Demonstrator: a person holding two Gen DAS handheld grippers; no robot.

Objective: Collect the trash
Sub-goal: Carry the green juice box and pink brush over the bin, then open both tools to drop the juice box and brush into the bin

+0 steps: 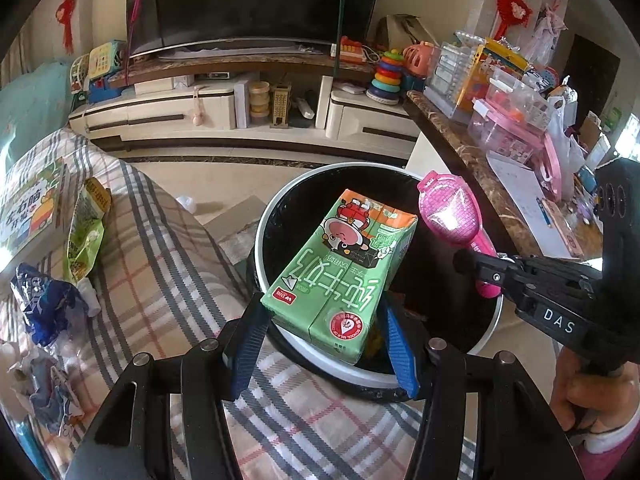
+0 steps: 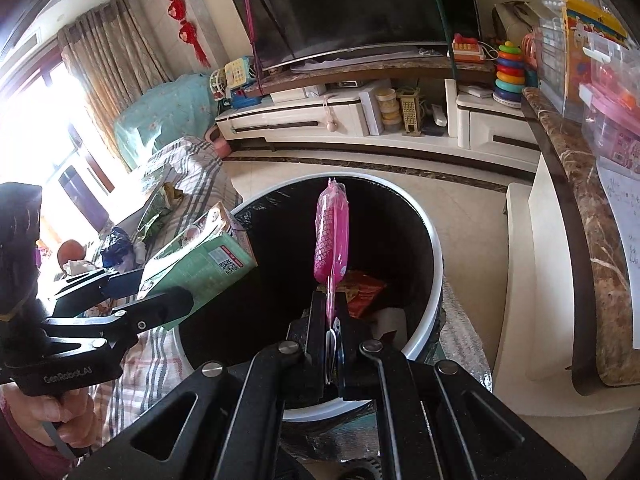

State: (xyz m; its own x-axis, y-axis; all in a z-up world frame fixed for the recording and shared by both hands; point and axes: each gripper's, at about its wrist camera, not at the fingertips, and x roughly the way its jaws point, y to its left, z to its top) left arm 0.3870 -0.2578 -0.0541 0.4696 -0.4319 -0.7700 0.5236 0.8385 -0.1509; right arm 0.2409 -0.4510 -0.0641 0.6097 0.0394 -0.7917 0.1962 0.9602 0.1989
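The left gripper (image 1: 326,320) is clamping a green milk carton (image 1: 340,268) half-wide over the black-lined bin (image 1: 264,216). The right gripper (image 2: 332,320) is pinching a pink wrapper (image 2: 331,236) nearly shut above the same bin. More wrappers (image 1: 84,232) are lying on the plaid sofa (image 1: 168,248) beside it. A red packet (image 2: 366,288) is sitting partly hidden inside the bin.

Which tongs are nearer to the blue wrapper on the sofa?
Left. The left tongs hold the milk carton beside the sofa with the blue wrapper; the right tongs are farther, over the bin.
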